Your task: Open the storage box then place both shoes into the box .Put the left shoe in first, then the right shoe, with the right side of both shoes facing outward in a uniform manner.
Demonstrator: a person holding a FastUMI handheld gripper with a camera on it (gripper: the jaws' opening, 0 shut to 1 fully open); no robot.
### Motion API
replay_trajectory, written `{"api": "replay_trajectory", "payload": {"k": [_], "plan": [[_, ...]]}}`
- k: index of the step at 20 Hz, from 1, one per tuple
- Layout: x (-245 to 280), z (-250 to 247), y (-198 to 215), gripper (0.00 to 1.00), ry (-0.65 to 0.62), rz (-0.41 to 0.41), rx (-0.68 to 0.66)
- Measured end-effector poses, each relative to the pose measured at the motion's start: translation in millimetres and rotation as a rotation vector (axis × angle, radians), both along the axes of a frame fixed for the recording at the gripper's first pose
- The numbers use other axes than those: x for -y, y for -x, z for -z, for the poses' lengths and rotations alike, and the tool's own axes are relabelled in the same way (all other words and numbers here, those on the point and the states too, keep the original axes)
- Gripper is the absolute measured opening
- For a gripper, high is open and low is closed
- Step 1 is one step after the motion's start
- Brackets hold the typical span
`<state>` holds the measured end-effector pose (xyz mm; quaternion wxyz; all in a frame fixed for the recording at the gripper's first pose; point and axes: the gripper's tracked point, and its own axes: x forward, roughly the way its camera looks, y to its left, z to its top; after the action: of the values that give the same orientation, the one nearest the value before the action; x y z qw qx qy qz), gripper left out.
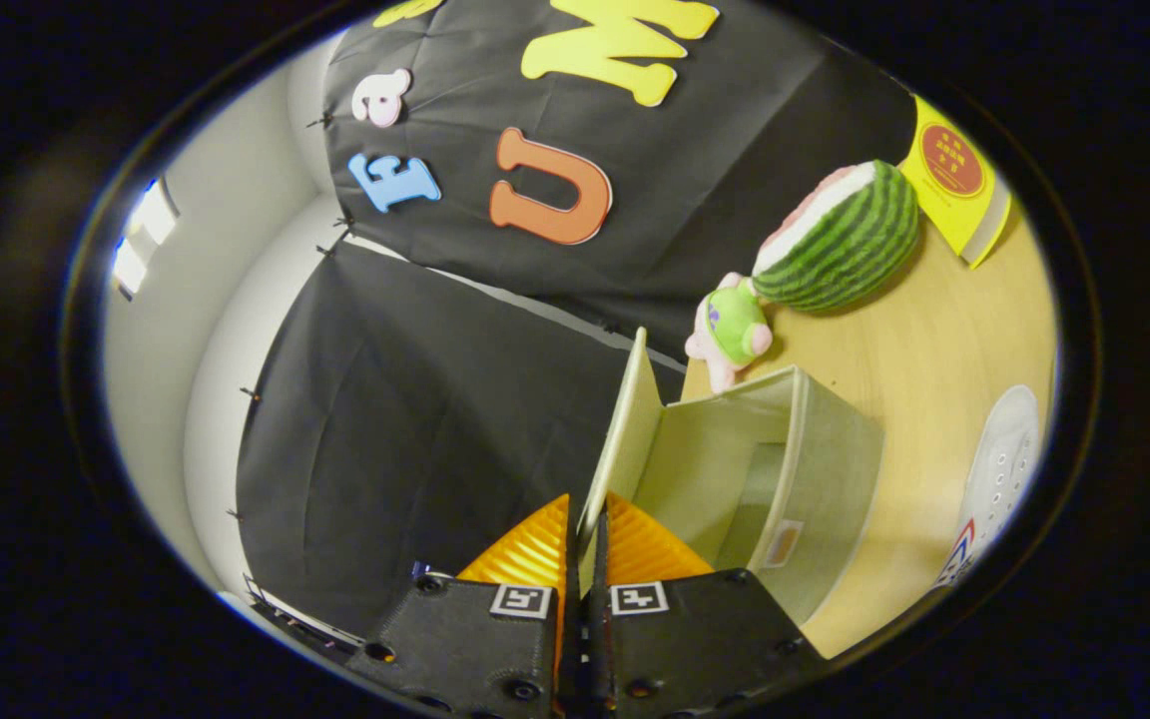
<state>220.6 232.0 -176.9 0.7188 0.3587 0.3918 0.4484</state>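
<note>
Tongs [585,534] clenched on storage box [815,469] lid [625,429], white shoe [1004,469] beside box

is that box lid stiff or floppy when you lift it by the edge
Probably fairly stiff: the lid, pinched between the gripper jaws, stands straight without sagging. It looks like thin fabric-covered board, so likely light. The open storage box might shift if pulled hard.

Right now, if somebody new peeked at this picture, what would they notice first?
Probably the gripper pinching the lid of the pale cloth box, holding it up so the box stands open just ahead of the fingers. Beyond the box on the wooden table, a striped watermelon toy and a small green and pink plush catch the eye. A white shoe lies beside the box.
</note>
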Motion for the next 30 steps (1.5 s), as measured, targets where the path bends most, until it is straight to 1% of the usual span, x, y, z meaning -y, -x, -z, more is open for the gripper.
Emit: {"api": "replay_trajectory", "payload": {"k": [6, 7, 9, 12, 13, 16, 18, 20, 22, 25, 28, 30], "plan": [[-67, -31, 12, 0.08, 0.099, 0.043, 0.067], [-83, -35, 16, 0.08, 0.104, 0.046, 0.083], [-118, -45, 24, 0.09, 0.075, 0.040, 0.113], [-164, -41, 26, 0.14, 0.077, 0.050, 0.148], [-176, -37, 28, 0.17, 0.082, 0.041, 0.155], [-206, -28, 35, 0.40, 0.084, 0.046, 0.158], [-214, -18, 42, 0.71, 0.125, 0.057, 0.190], [-222, -7, 56, 1.00, 0.177, 0.010, 0.227], [-207, 9, 62, 1.00, 0.260, -0.002, 0.266], [-175, 23, 58, 1.00, 0.391, 0.002, 0.377], [-121, 52, 58, 1.00, 0.543, 0.005, 0.456], [-86, 58, 52, 1.00, 0.599, 0.026, 0.474]]}}
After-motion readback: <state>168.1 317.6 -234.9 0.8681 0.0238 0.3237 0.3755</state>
